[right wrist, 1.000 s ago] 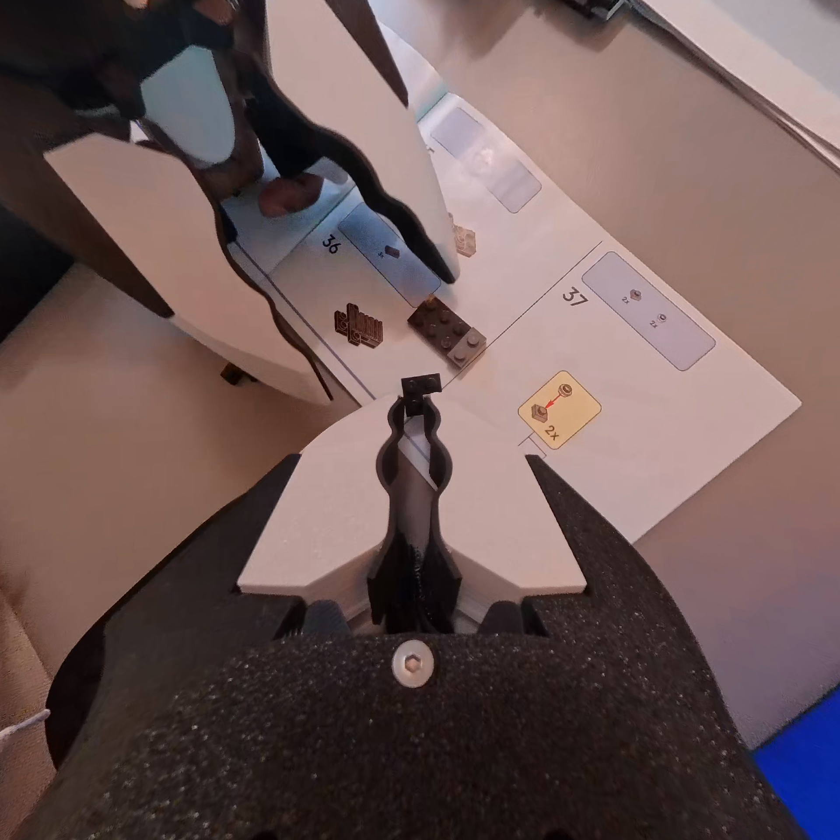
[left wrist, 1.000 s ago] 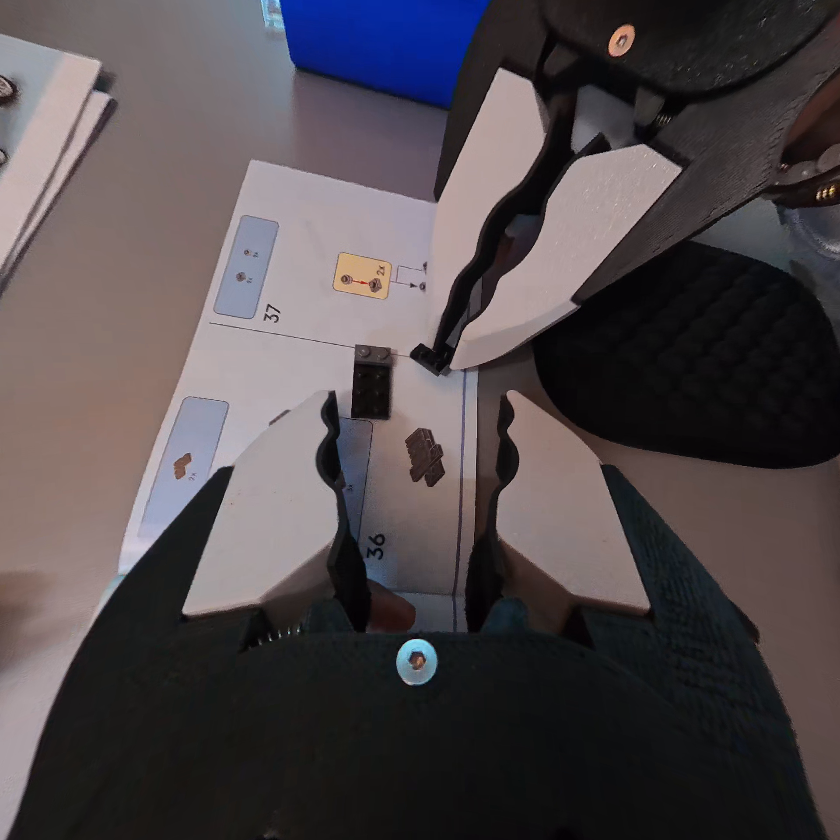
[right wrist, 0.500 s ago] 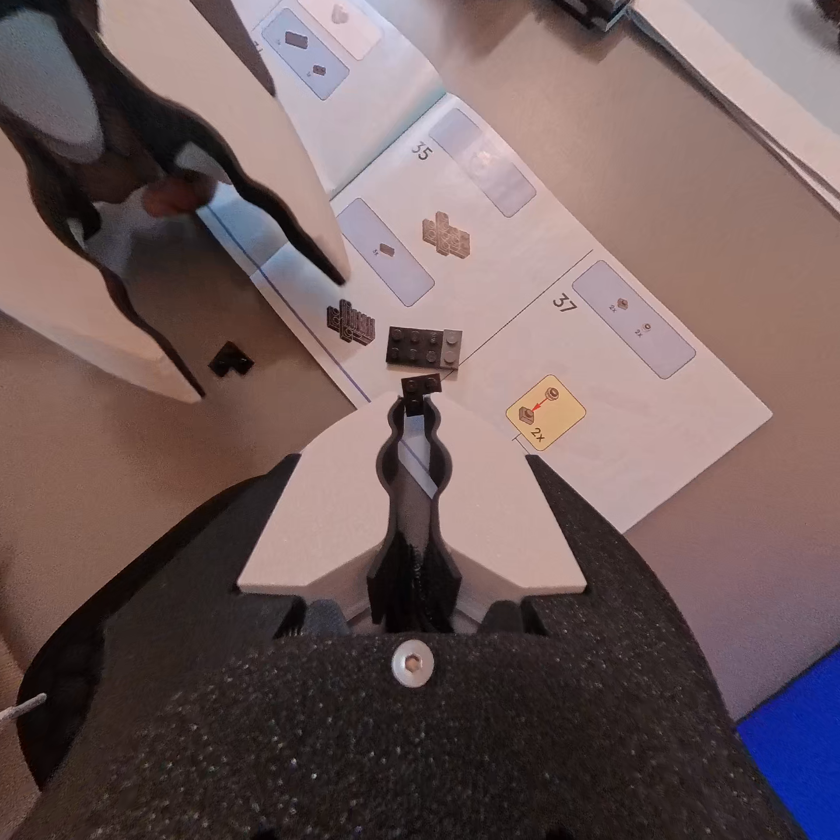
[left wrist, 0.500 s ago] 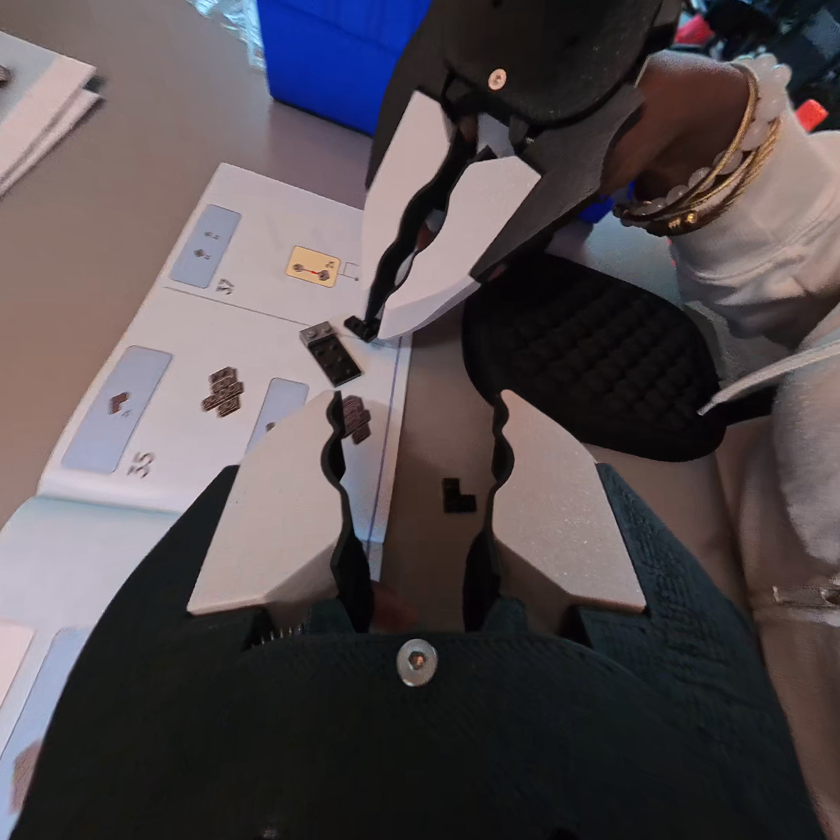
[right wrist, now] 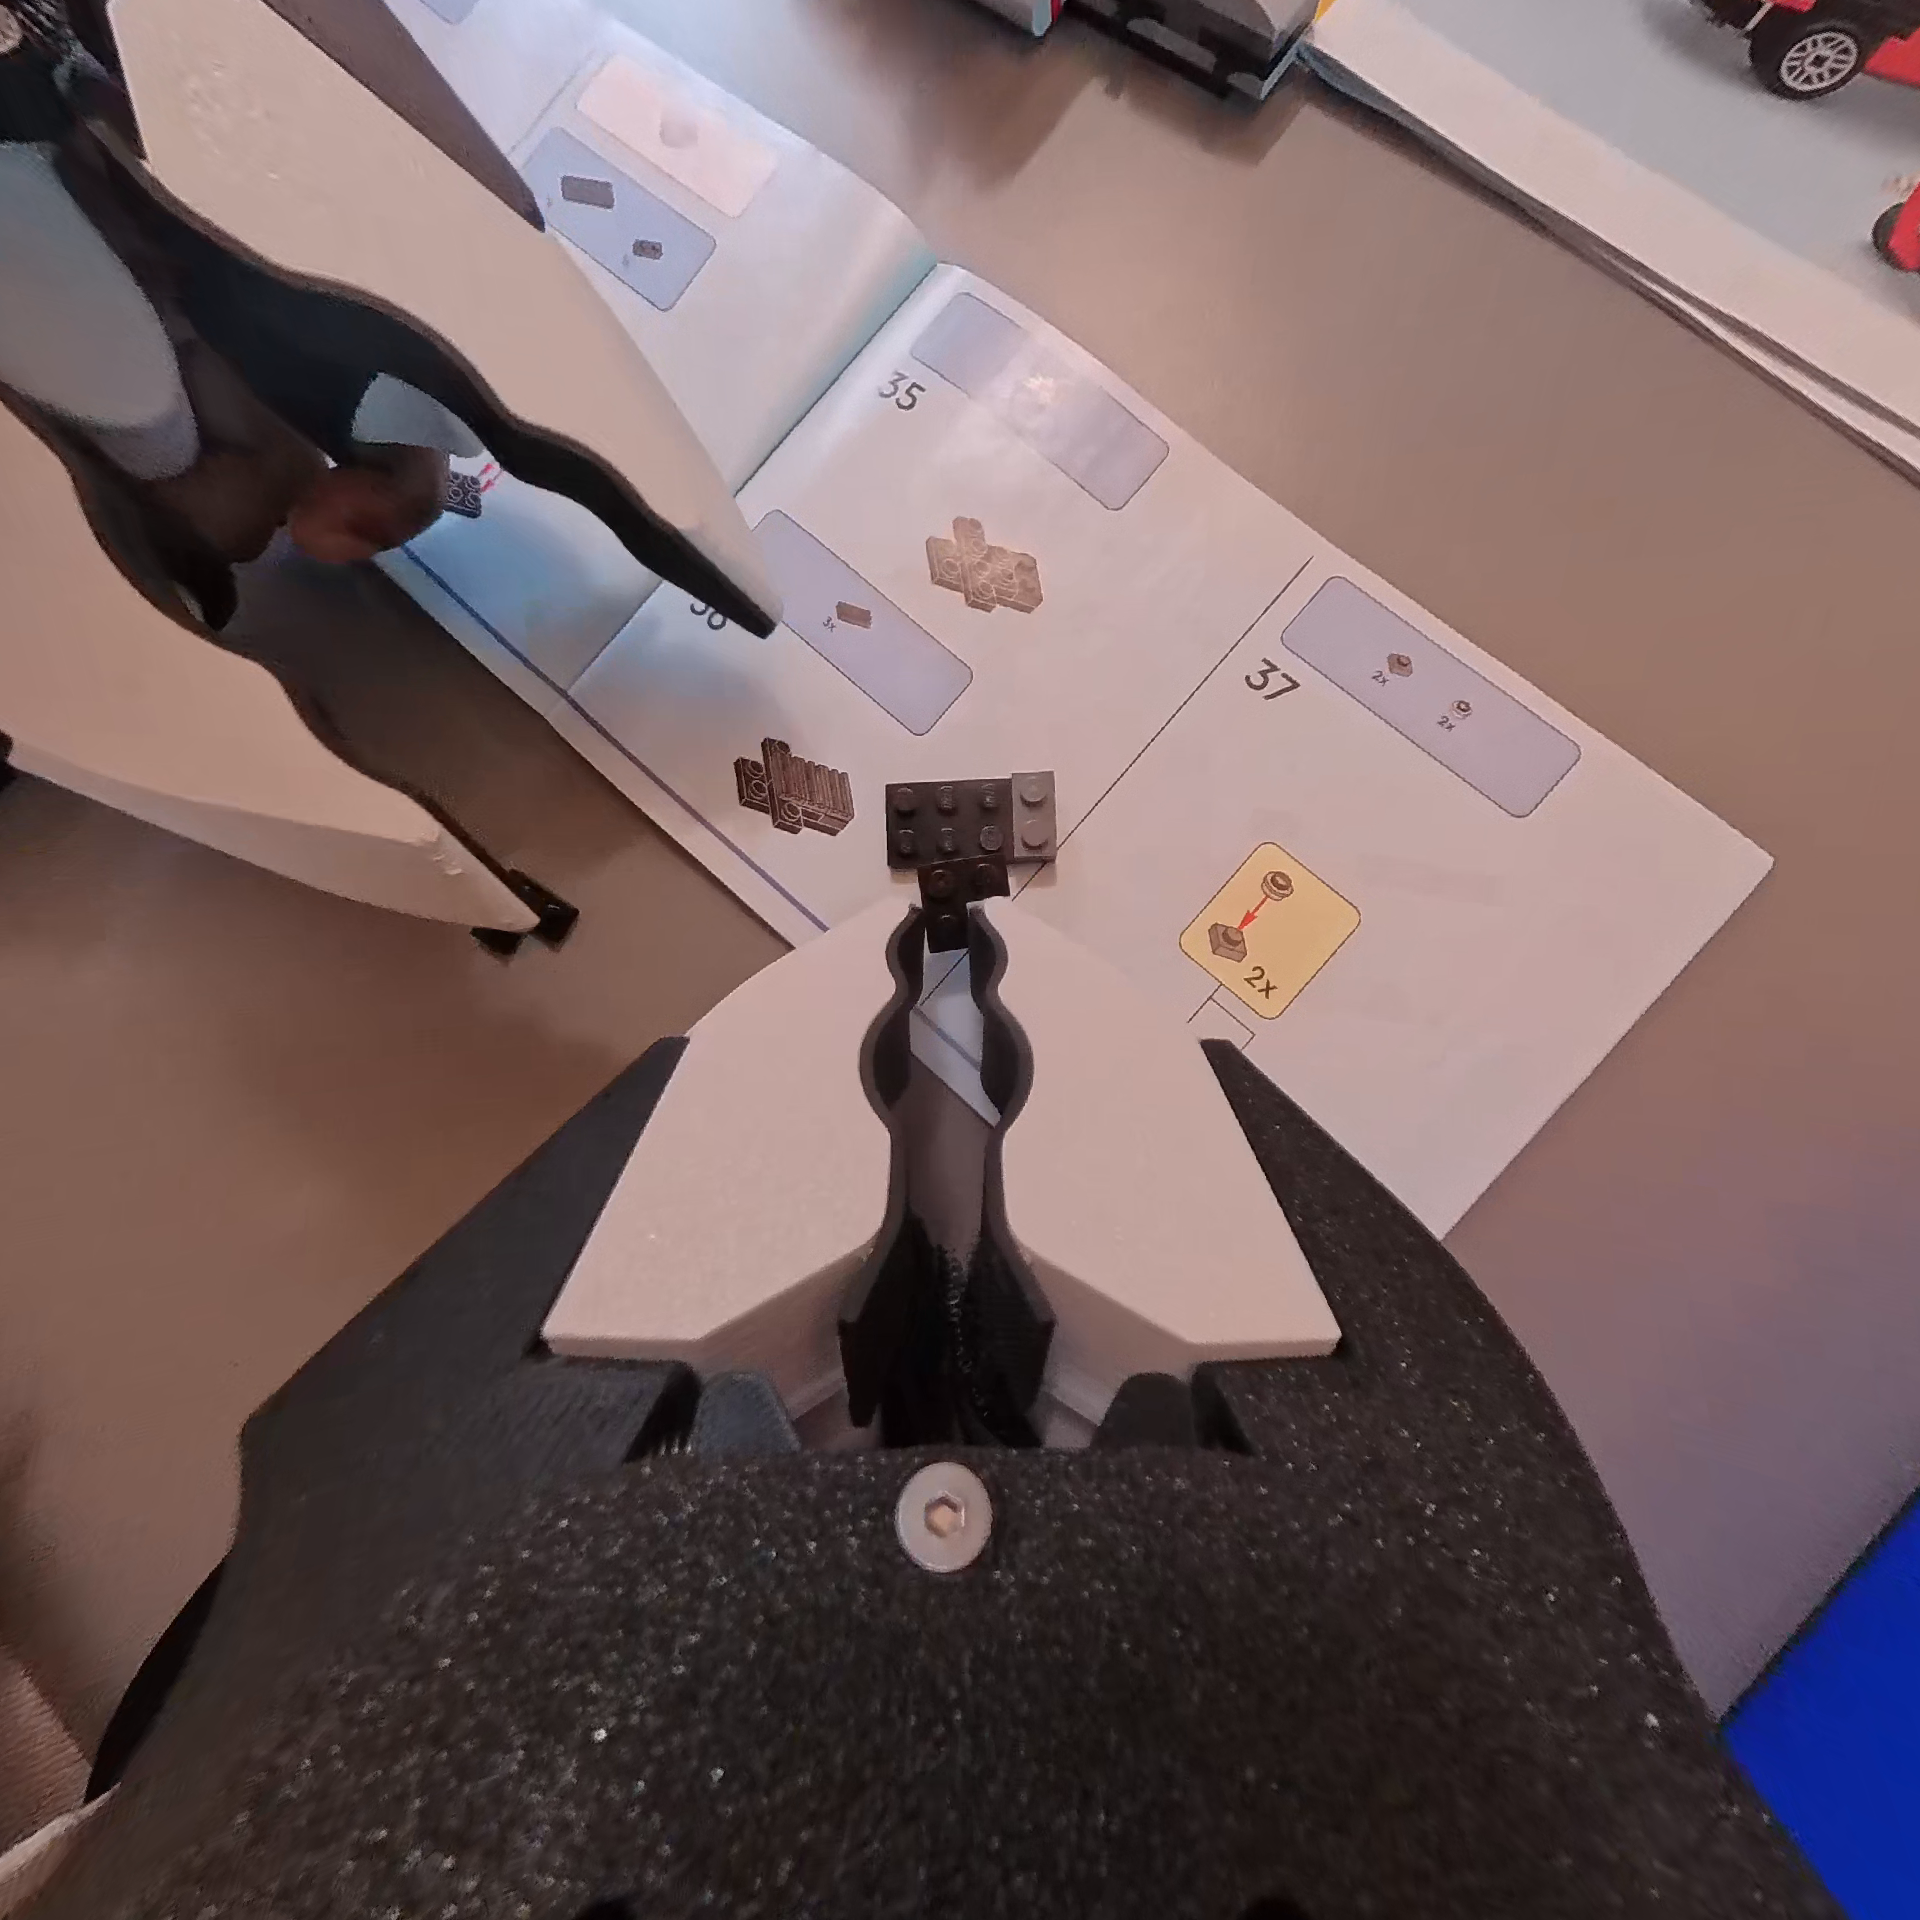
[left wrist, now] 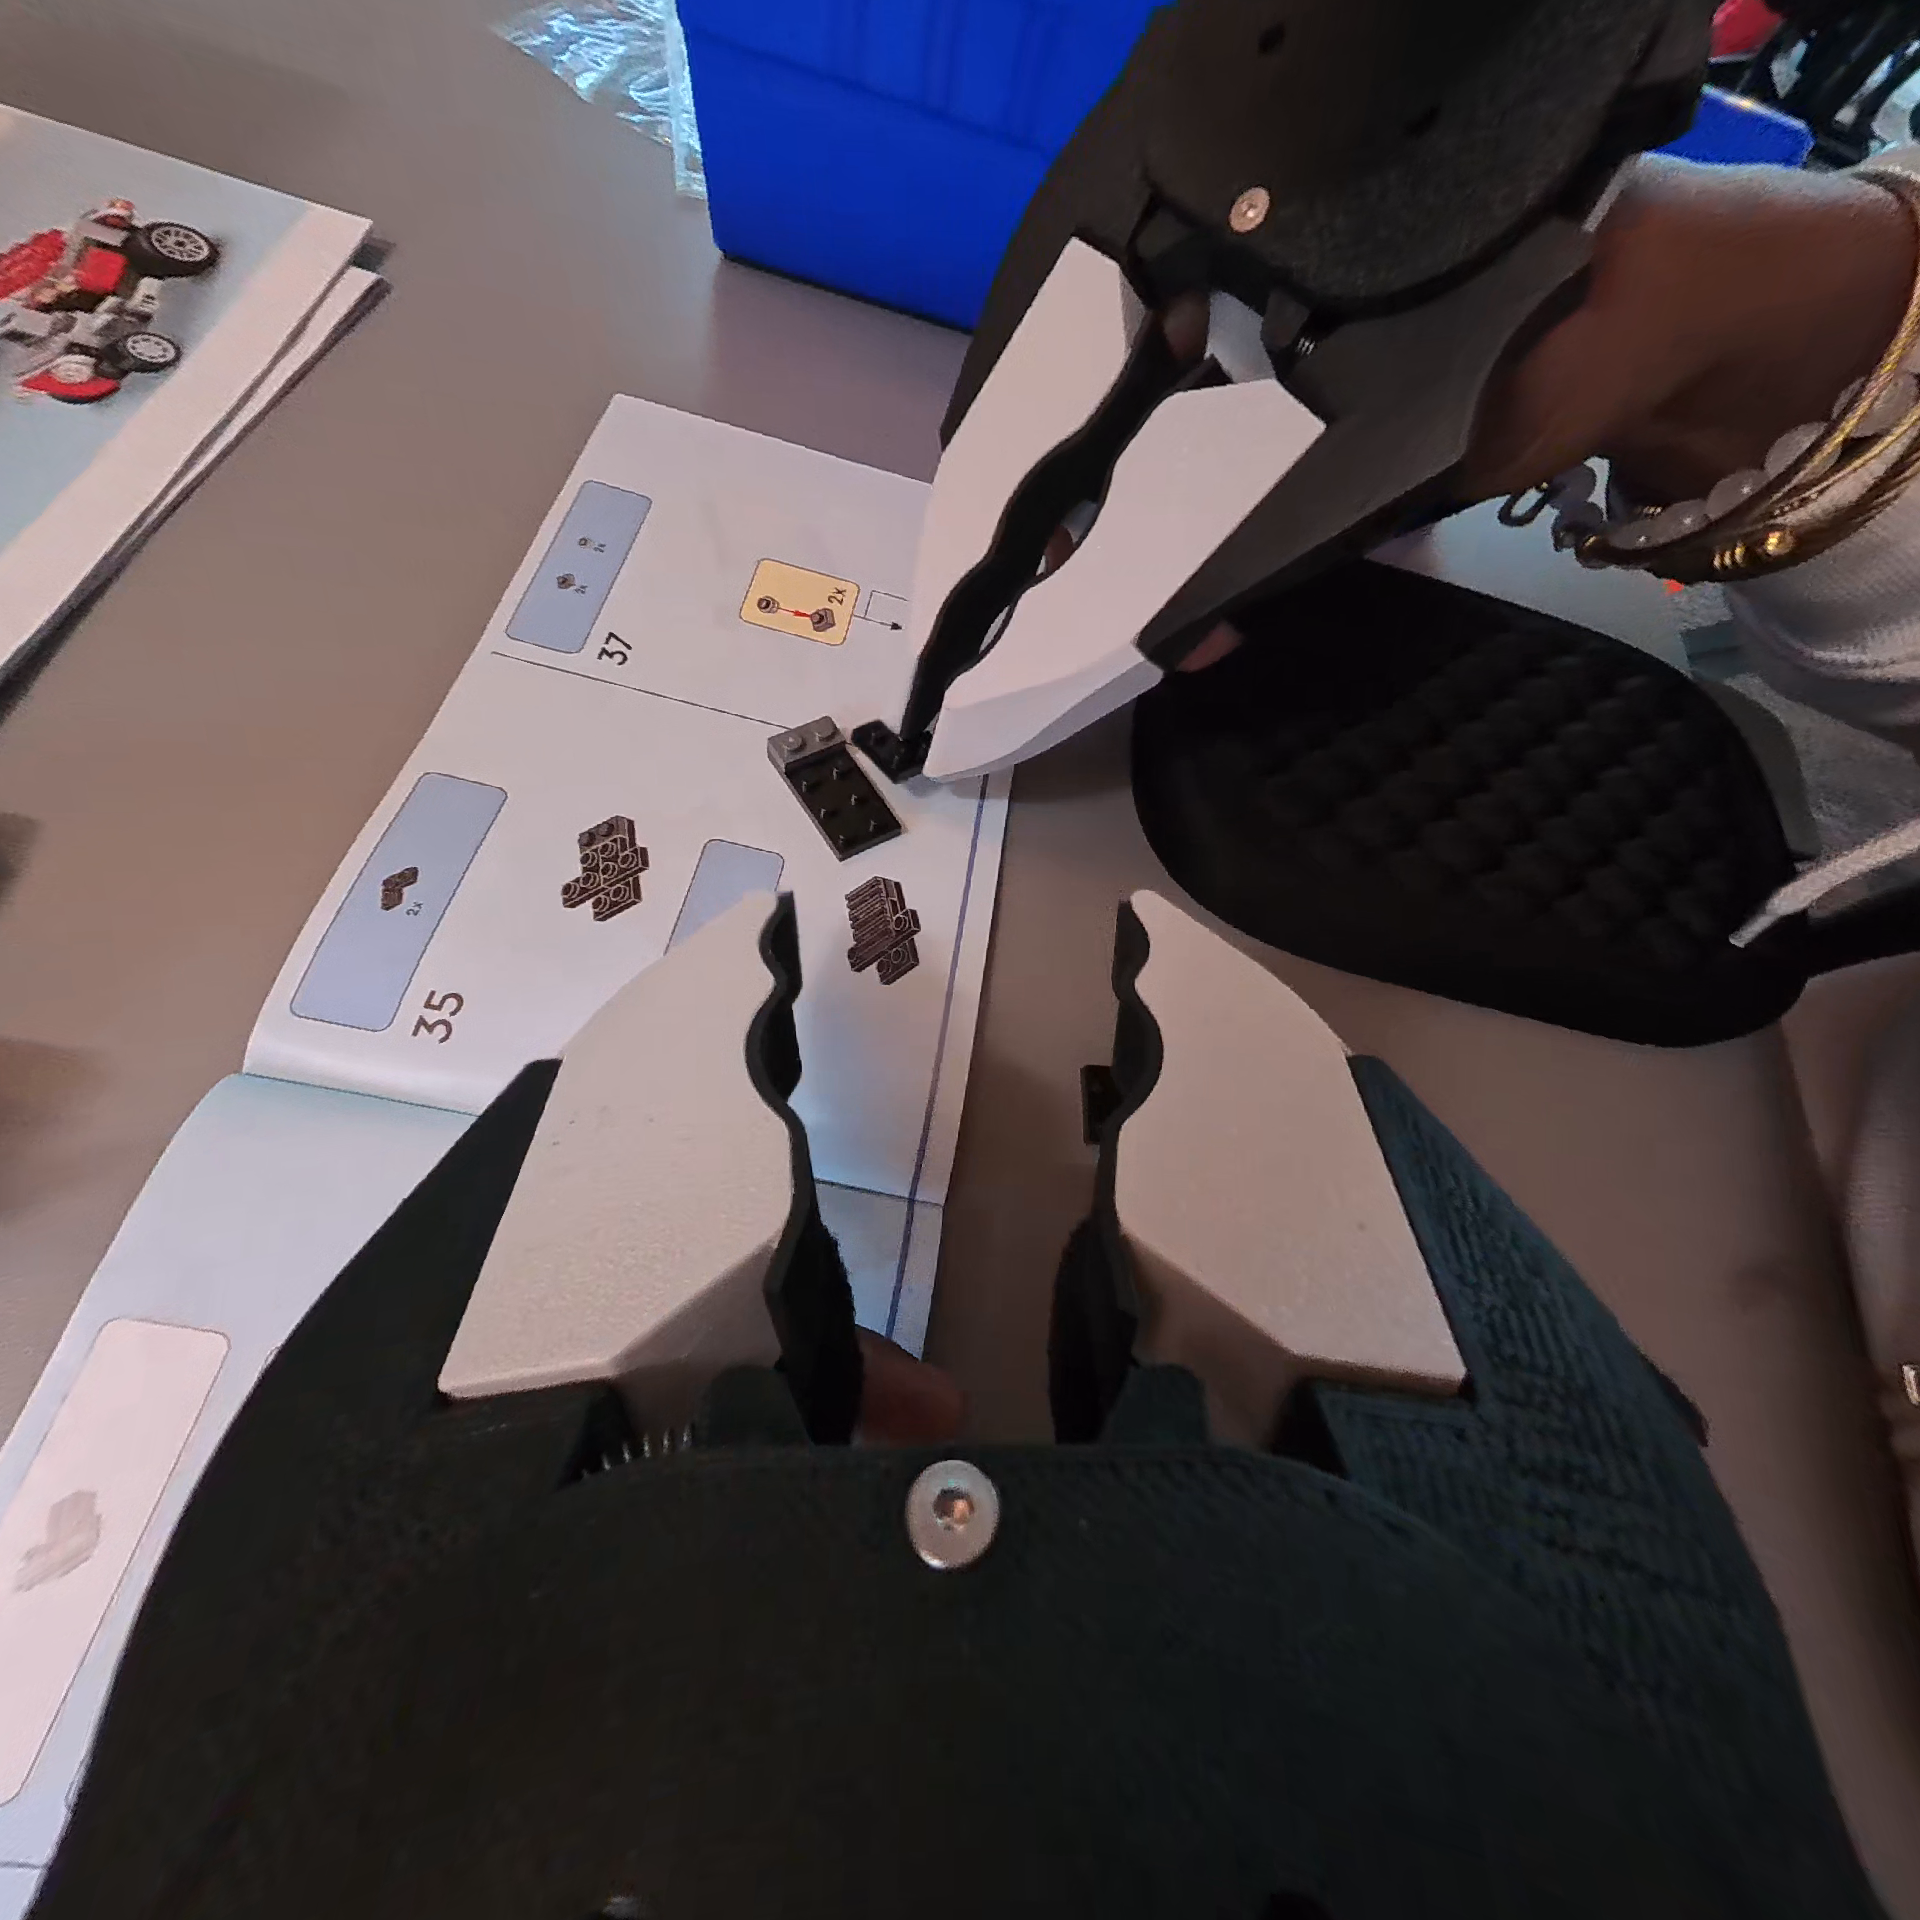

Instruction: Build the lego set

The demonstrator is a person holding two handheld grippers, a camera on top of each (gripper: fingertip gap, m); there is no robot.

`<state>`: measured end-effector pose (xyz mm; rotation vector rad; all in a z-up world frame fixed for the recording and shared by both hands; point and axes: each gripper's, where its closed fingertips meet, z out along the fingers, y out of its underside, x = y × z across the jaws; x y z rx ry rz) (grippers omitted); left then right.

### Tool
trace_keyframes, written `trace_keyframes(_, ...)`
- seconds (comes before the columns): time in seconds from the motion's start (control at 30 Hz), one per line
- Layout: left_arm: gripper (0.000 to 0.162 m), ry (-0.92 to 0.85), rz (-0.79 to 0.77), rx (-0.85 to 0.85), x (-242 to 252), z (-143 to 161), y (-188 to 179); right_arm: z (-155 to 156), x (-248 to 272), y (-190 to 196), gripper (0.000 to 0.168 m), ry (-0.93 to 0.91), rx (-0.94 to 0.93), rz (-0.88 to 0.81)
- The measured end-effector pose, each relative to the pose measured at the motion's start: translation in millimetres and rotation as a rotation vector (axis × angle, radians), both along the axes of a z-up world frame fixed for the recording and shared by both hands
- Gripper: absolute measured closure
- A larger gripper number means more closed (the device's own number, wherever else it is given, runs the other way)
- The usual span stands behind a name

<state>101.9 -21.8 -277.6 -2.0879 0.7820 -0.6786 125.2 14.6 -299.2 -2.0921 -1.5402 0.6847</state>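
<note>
My right gripper point(right wrist: 945, 923) is shut on a small black corner piece point(right wrist: 961, 896) and holds it against the near edge of a black plate with a grey end point(right wrist: 968, 821). The plate lies on the open instruction booklet point(right wrist: 1351, 831). In the left wrist view the right gripper point(left wrist: 920, 753) holds that piece point(left wrist: 883, 746) beside the plate point(left wrist: 836, 795). My left gripper point(left wrist: 951, 914) is open and empty, hovering over the booklet's edge point(left wrist: 623, 831). A second black corner piece point(right wrist: 525, 925) lies on the table, half hidden behind my left finger point(left wrist: 1093, 1101).
A black textured pad point(left wrist: 1455, 810) lies right of the booklet. A blue bin point(left wrist: 883, 156) stands behind it, with a plastic bag point(left wrist: 603, 62) beside it. More booklets point(left wrist: 125, 364) lie at the far left. A hand with bracelets point(left wrist: 1766, 416) holds the right gripper. Tip to tip, the grippers are about 5 centimeters apart.
My left gripper has drawn back from the plate toward the booklet's near edge. The plate has turned on the page. The right gripper has brought the corner piece up to the plate.
</note>
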Motion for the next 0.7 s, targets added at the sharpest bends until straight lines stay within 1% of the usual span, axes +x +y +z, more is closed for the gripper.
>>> trace_keyframes(0.7,0.105,-0.009,-0.022,-0.003,3.7,-0.9,-2.1,-3.3,-6.6,2.8,0.160,-0.044,0.008,-0.017)
